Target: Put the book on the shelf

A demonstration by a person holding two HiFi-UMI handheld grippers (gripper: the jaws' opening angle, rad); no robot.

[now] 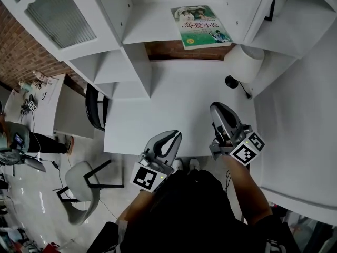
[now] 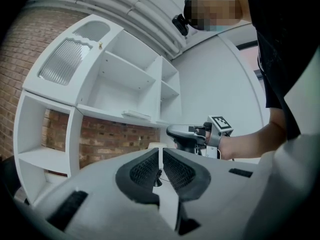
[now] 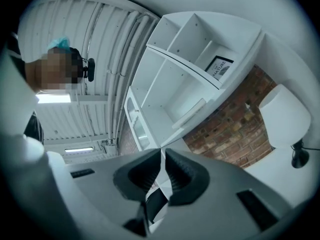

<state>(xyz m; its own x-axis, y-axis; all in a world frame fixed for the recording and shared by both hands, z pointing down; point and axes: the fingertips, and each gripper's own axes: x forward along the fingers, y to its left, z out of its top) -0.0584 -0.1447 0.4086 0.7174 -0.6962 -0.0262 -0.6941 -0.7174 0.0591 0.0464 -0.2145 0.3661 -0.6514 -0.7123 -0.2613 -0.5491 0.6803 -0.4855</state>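
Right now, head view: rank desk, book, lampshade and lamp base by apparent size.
1. white desk
2. book
3. white lampshade, fairly close to the book; the shelf is nearer the camera, so that gap is unsure
4. black lamp base

The desk (image 1: 174, 101) lies bare through its middle — open passage to the far shelf (image 1: 150, 28), its right half taken by a book (image 1: 200, 26). A lamp (image 1: 243, 63) crowds the far right, a shelf upright (image 1: 139, 70) the left.
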